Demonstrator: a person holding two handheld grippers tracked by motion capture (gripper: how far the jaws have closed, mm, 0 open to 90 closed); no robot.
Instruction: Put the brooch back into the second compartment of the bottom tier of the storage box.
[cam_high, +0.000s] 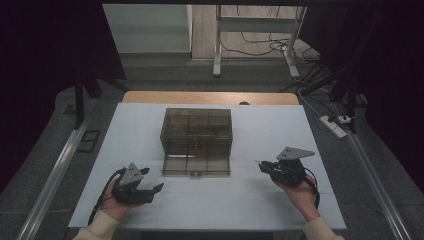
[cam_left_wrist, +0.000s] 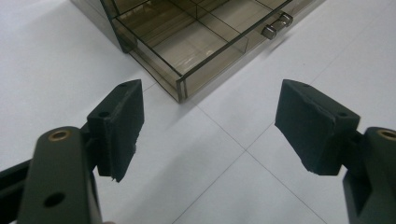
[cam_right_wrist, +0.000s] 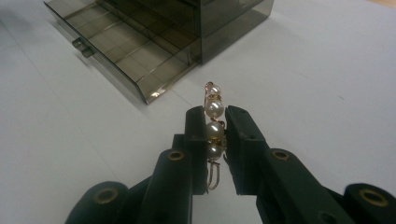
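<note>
A smoky clear drawer box (cam_high: 196, 131) stands mid-table with its bottom drawer (cam_high: 196, 165) pulled out toward me; the drawer's compartments (cam_left_wrist: 196, 39) look bare. My right gripper (cam_right_wrist: 215, 126) is shut on a pearl hair clip (cam_right_wrist: 214, 116), a row of white pearls on a gold metal clip, held just above the white table to the right of the box (cam_right_wrist: 224, 18). In the high view the right gripper (cam_high: 264, 166) points left toward the drawer. My left gripper (cam_high: 152, 187) rests at the front left, open, with only table between its pads (cam_left_wrist: 122, 121).
The white table top (cam_high: 260, 130) has a wooden strip along its far edge. Beyond it are a metal table frame (cam_high: 218, 45) and cables on the floor, and a power strip (cam_high: 334, 126) at the right. Metal rails run along both sides.
</note>
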